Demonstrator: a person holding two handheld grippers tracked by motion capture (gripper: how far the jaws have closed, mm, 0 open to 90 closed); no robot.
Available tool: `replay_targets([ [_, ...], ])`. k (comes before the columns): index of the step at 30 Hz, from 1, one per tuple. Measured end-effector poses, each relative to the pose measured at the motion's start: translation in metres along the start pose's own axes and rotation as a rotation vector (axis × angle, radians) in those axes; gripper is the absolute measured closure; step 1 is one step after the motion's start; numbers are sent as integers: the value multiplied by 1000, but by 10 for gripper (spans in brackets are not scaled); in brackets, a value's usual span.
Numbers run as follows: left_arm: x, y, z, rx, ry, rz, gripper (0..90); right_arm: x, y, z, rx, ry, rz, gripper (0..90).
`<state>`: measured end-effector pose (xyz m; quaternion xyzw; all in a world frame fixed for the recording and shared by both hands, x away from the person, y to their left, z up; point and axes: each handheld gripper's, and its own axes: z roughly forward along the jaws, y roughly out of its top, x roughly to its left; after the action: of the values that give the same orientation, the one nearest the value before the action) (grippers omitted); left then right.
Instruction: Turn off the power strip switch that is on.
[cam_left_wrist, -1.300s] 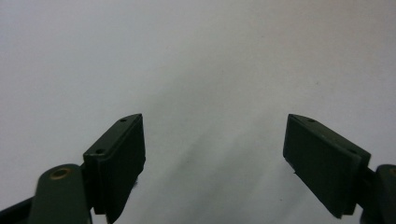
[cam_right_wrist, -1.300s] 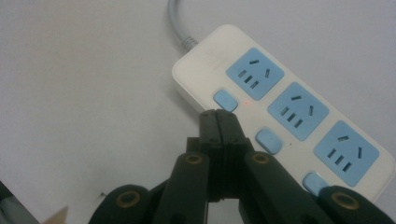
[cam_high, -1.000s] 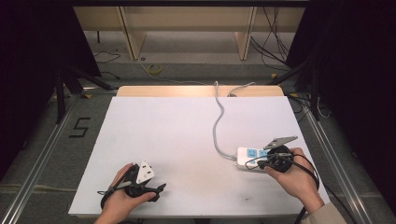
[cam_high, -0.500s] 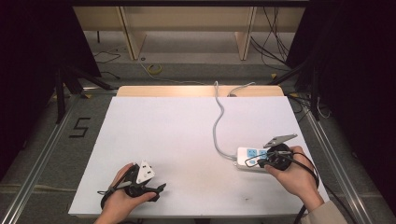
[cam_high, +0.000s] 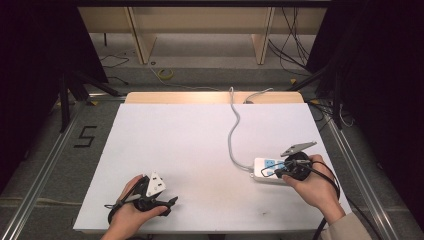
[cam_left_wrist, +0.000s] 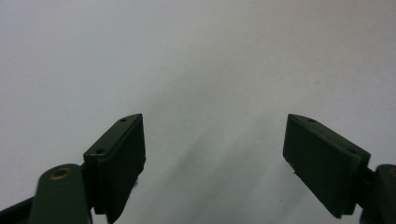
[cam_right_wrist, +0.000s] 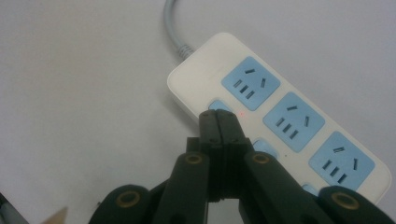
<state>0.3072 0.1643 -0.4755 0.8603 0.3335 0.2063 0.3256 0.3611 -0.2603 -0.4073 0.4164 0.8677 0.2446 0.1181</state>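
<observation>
Item 1, near-left corner of the bench (cam_high: 200, 145): the person's left hand (cam_high: 131, 212) is holding the left claw (cam_high: 161, 204) low over the white surface, a white three-cornered plate (cam_high: 155, 184) sitting on top of it. In the left gripper view the two black jaws are standing wide apart with nothing between them, the left claw (cam_left_wrist: 212, 158) facing bare white bench (cam_left_wrist: 196, 60).

Item 2, centre to far edge: a grey cable (cam_high: 233, 131) is running in a loose curve from the far edge of the bench down to the power strip, joining it at its left end.

Item 3, near-right area: a white power strip (cam_high: 267, 170) is lying flat on the bench, its right part covered by the gripper. In the right gripper view the power strip (cam_right_wrist: 280, 112) is showing three light-blue sockets in a row, with small light-blue buttons along its near edge and the cable (cam_right_wrist: 172, 23) leaving its far end.

Item 4, right edge: the person's right hand (cam_high: 312, 187) is holding the right claw (cam_high: 278, 172) over the power strip, a grey three-cornered plate (cam_high: 298, 147) sitting on top. In the right gripper view the jaws are pressed together, holding nothing, the tips of the right claw (cam_right_wrist: 219, 116) lying at a light-blue button (cam_right_wrist: 219, 105) beside the first socket; contact cannot be told.
</observation>
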Motion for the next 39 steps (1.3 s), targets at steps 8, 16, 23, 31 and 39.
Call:
replay_targets([
  [8,0,0,0,0,0,1,209,-1,2,1,5,3,5,900],
  [16,0,0,0,-1,0,1,209,-2,5,1,12,6,7,900],
  [23,0,0,0,0,0,1,209,-3,7,2,21,11,10,900],
  [31,0,0,0,-2,0,0,209,-3,11,4,31,11,9,900],
  [39,0,0,0,1,0,0,209,-3,13,3,35,14,10,900],
])
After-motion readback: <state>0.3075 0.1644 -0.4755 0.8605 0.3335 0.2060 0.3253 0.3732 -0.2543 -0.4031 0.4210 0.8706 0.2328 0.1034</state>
